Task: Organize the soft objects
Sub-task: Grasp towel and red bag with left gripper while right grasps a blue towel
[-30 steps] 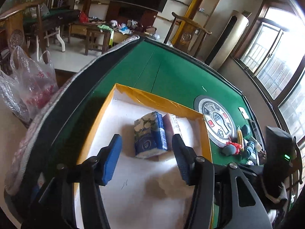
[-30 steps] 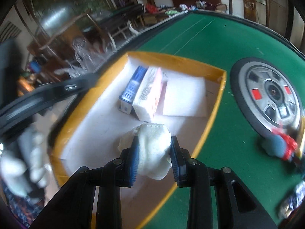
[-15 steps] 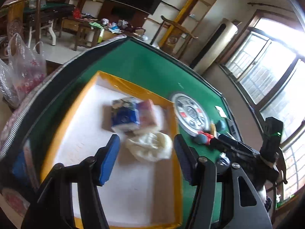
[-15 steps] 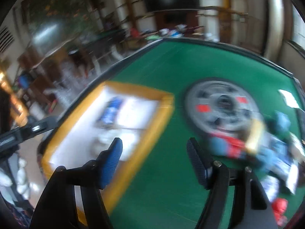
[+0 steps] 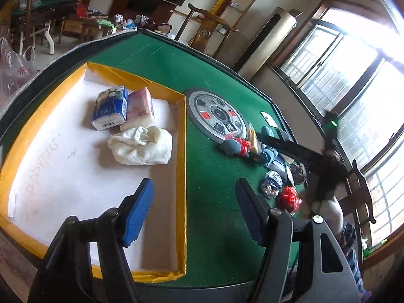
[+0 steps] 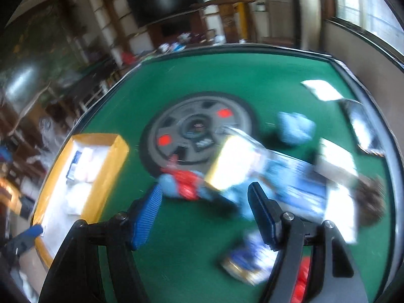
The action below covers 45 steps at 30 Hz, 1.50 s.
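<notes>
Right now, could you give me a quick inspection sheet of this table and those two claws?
Surface: green felt table with a round grey control panel set in the middle.
Job's things: yellow-edged tray holding a blue tissue pack, a pink tissue pack and a crumpled white cloth.
Clutter: a pile of small blue, red and foil-wrapped things beside the panel; blurred in the right view.
Claws: left claw open and empty above the tray's edge; right claw open and empty above the pile.
Cables: nothing seen.
Surroundings: wooden chairs, a dark television, bright windows.
</notes>
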{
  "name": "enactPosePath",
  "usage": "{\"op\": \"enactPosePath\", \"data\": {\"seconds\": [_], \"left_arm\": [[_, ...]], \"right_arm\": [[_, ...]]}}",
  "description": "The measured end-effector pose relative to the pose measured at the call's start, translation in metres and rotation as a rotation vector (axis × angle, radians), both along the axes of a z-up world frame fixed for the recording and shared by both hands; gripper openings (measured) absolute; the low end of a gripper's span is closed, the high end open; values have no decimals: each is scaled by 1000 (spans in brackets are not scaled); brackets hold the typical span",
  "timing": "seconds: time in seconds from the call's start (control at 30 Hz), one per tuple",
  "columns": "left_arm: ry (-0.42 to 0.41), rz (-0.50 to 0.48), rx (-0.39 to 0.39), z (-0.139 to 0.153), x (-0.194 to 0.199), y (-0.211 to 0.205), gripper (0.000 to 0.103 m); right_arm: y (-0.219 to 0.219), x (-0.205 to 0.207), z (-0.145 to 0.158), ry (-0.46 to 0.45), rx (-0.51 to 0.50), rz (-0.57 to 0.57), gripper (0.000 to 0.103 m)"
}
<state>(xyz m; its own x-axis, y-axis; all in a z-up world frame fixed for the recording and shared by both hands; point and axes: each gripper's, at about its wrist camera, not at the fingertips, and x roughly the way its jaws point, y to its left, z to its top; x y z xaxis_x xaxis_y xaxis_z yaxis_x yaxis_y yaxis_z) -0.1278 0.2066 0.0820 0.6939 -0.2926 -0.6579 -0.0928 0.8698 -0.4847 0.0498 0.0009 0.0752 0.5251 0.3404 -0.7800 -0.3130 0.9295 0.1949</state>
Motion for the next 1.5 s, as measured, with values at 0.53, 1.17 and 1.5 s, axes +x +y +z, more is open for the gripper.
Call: {"op": "enactPosePath", "data": {"seconds": [0.53,1.17,1.5], "left_arm": [[-44,-72,31,5,-3,-4,66],[38,-309,211,-11,25,-113,66],[80,-400,414,-38,61,-162,66]], "right_arm": [[2,-30,-19,296,299,348,67],[-64,24,-25,147,68,-185,67],[-94,2,-22,146,154,-175,27]]}}
